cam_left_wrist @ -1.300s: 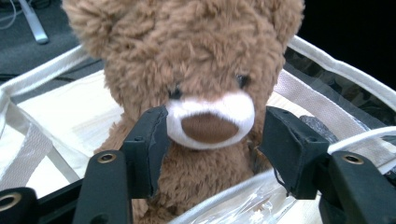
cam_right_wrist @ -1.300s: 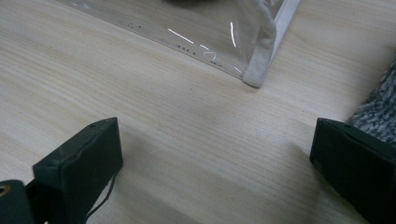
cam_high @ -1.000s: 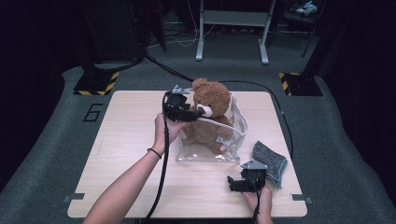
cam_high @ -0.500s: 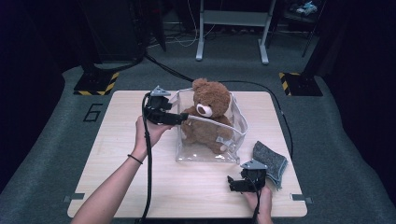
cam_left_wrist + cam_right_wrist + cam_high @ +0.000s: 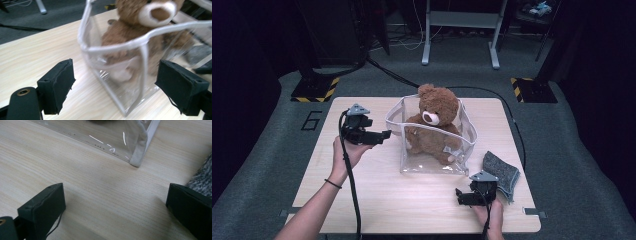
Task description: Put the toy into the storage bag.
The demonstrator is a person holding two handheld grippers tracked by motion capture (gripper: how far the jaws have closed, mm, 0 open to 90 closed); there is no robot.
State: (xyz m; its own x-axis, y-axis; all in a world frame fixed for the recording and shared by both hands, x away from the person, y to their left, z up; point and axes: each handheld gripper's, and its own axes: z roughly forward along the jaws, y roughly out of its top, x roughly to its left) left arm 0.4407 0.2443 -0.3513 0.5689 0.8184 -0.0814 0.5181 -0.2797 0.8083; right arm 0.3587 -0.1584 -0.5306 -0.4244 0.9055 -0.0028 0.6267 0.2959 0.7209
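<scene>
Your left hand-held gripper pulls back toward nine o'clock from the clear bag, jaws just opening wide and empty, so the teddy bear sits released inside.

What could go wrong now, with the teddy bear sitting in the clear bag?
The clear bag is soft and stands unsupported. Both the left tongs and right tongs are open and apart from it, so it may sag or tip.

The teddy bear sticks out above the rim, so it could tumble out.

The grey cloth lies beside the right tongs and could be dragged along.
</scene>
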